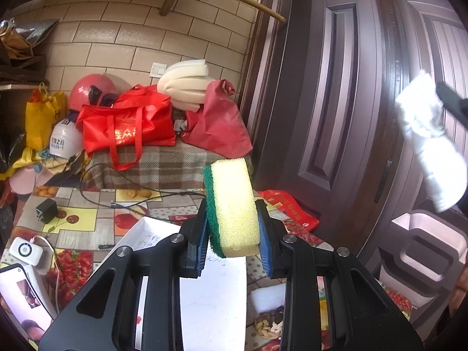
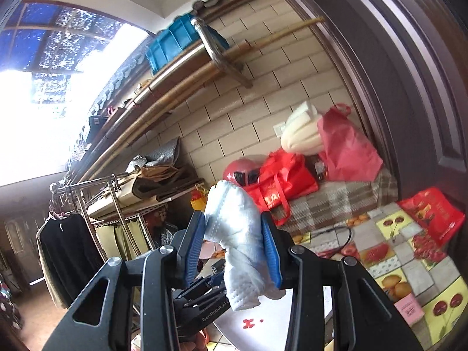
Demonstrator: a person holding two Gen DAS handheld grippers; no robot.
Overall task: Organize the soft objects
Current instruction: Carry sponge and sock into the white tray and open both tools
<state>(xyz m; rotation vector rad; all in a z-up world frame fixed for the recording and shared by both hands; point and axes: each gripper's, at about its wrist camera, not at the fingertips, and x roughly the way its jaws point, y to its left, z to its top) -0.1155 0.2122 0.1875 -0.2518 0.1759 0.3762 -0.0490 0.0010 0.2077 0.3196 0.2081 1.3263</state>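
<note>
My left gripper (image 1: 232, 219) is shut on a yellow sponge with a green scouring side (image 1: 232, 204), held upright in the air above a white box (image 1: 152, 231) on the table. My right gripper (image 2: 232, 234) is shut on a crumpled white-and-pale-blue cloth (image 2: 237, 234), lifted well above the table. The same cloth (image 1: 430, 140) and part of the right gripper show at the right edge of the left wrist view. The left gripper's black body (image 2: 201, 301) shows below the cloth in the right wrist view.
The fruit-pattern tablecloth (image 1: 73, 219) carries a black charger (image 1: 46, 210), cable, white device (image 1: 26, 250), phone (image 1: 17, 301), a white foam piece (image 1: 267, 297) and nuts (image 1: 269, 321). Red bags (image 1: 128, 125), a helmet (image 1: 90, 90) and foam sheets (image 1: 184, 84) pile at the back. A dark door (image 1: 336, 102) stands right.
</note>
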